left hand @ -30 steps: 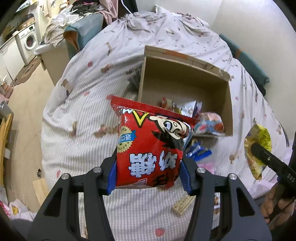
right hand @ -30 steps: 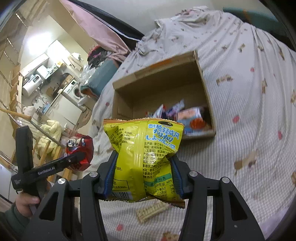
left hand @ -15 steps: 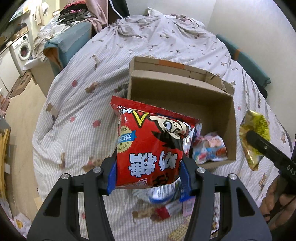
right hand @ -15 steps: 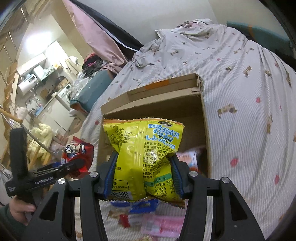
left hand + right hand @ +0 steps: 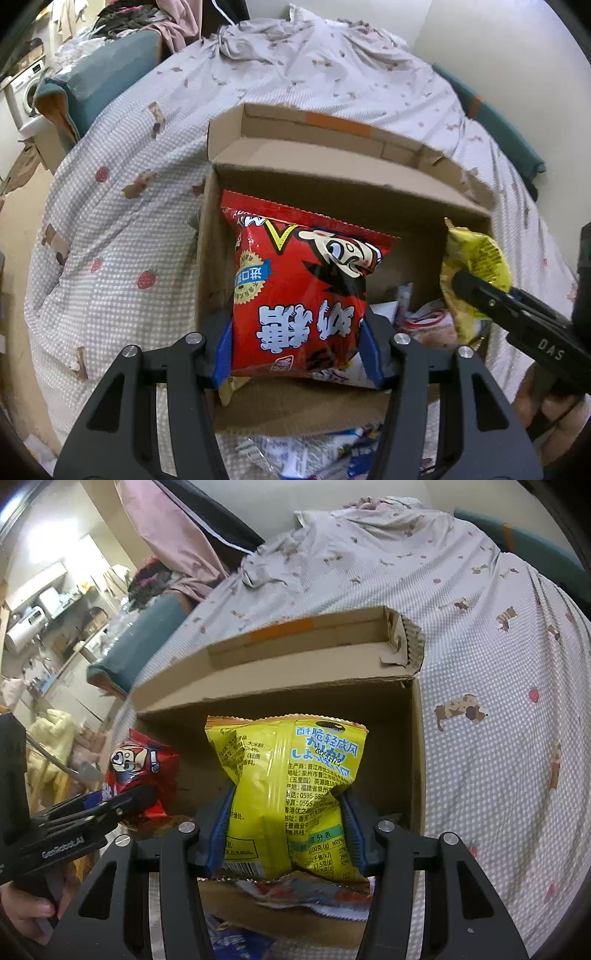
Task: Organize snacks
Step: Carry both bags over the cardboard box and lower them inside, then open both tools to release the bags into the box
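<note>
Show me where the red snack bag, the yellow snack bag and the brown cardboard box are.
red snack bag (image 5: 295, 291), left wrist view, middle of its printed front.
yellow snack bag (image 5: 288, 794), right wrist view, centre seam of its back.
brown cardboard box (image 5: 277, 675), right wrist view, its folded far flap.

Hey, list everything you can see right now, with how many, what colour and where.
red snack bag: one, red with white lettering, clamped in the left claw over the box
yellow snack bag: one, yellow with blue print, clamped in the right claw over the box
cardboard box: one, brown, open, on the bed
loose snack packets: several, mixed colours, in the box bottom; count unclear
packets outside the box: a few, blue and white, on the bed by the near wall
bedspread: one, pale checked with small prints, over the bed
washing machine: one, white, far left
left claw: one, black with blue pads
right claw: one, black with blue pads
hand: one, holding the left claw's handle
</note>
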### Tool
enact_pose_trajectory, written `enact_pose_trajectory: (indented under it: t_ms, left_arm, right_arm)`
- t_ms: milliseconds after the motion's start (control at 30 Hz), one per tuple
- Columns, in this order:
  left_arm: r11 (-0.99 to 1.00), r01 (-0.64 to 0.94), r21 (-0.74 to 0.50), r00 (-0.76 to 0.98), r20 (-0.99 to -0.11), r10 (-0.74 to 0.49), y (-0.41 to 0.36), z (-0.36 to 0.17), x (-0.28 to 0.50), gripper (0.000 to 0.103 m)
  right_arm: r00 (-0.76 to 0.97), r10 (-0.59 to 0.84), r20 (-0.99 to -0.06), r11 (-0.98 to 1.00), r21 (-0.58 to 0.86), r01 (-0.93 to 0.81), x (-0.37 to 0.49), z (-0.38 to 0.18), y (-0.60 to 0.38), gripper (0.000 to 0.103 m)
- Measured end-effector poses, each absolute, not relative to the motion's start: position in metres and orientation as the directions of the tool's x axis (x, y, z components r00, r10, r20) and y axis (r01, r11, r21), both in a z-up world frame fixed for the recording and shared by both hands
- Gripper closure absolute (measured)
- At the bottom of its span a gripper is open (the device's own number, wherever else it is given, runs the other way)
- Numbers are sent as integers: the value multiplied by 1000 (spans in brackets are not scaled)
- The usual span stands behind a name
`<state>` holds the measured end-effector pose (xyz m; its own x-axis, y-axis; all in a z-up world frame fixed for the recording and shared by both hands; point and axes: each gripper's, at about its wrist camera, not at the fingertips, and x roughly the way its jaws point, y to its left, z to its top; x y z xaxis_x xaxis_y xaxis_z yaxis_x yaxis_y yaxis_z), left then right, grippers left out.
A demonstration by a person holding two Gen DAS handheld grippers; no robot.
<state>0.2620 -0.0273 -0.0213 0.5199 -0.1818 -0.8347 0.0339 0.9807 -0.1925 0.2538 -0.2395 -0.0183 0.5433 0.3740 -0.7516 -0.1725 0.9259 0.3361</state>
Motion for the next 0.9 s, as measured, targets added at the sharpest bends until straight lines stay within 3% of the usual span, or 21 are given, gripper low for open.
enact_pose_trajectory:
  t_ms: [333, 700, 733, 767, 833, 900]
  left_arm:
    - [977, 46, -207, 511, -835, -201, -28, -29, 278, 51]
    - [980, 66, -186, 540, -819, -192, -33, -23, 274, 49]
    - [981, 75, -182, 542, -818, -193, -34, -22, 273, 46]
    - [981, 78, -180, 547, -814, -193, -34, -20, 272, 42]
    - [982, 63, -178, 571, -801, -181, -31, -15, 270, 16]
    - [983, 50, -178, 598, -783, -173, -30, -9, 267, 7]
  right_arm:
    - [526, 333, -783, 941, 313, -130, 259, -30, -242, 49]
    - [554, 379, -741, 919, 368, -137, 258, -24, -245, 46]
    - [555, 393, -733, 913, 383, -141, 258, -23, -246, 41]
    - [559, 407, -722, 906, 399, -144, 257, -22, -247, 27]
    - [577, 421, -700, 897, 416, -150, 256, -17, -249, 11]
    - [587, 419, -693, 898, 412, -155, 254, -13, -249, 8]
